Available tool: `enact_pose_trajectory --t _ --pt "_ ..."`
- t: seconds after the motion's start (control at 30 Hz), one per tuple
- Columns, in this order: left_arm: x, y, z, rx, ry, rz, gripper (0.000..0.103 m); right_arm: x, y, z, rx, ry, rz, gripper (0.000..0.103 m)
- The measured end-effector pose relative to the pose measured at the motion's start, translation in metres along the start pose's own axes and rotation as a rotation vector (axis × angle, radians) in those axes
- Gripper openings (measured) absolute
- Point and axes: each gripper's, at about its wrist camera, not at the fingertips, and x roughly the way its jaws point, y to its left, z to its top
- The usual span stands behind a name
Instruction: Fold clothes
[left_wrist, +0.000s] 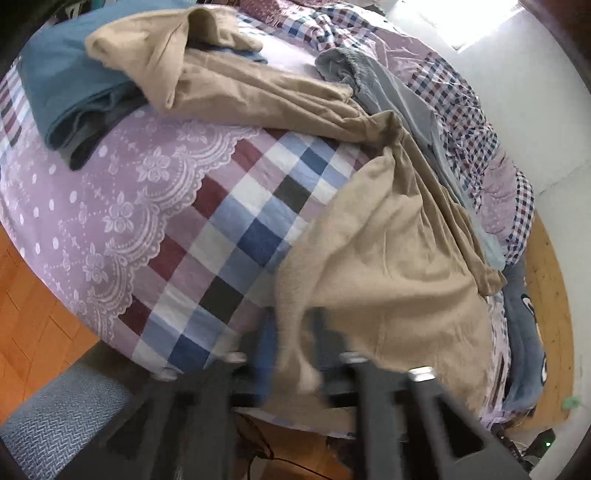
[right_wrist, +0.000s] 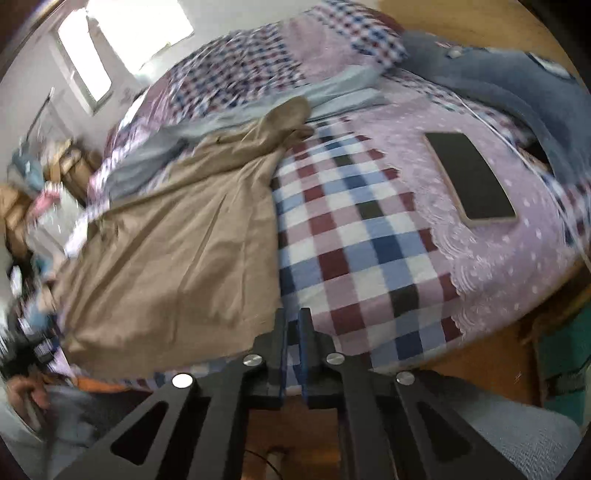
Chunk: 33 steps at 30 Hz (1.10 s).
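Left hand-held gripper (left_wrist: 291, 350): jaws stand apart. A hem of the tan garment (left_wrist: 388, 258) hangs between the fingers; the frame is blurred there, and no pad is seen pressing on the cloth.

Right hand-held gripper (right_wrist: 293, 332): jaws nearly together, a narrow gap left between the blue pads. Nothing sits in that gap. The tips lie just beside the tan garment's (right_wrist: 166, 240) near corner, over the checked part of the bed cover.

Tan garment: lies spread on the bed (left_wrist: 229, 236), crumpled and unfolded. One part runs toward the far side of the bed, where a sleeve-like end rests on a folded blue cloth (left_wrist: 66, 81). The near part drapes over the bed's edge.

Other items: a grey garment (left_wrist: 369, 77) lies beyond the tan one, touching it. A phone (right_wrist: 471, 177) lies face up on the lilac lace-printed part of the cover, well apart from the tan garment. A blue blanket (right_wrist: 498, 74) is bunched at the bed's far corner.

Wooden floor (left_wrist: 22, 280) shows beside the bed.
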Motion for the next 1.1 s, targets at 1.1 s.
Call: enact_pose_trajectory --t 1.1 --pt "-0.003 0.006 -0.028 0.138 0.052 0.017 0.069 0.084 0.255 -0.093 -0.979 0.073 0.269 0.027"
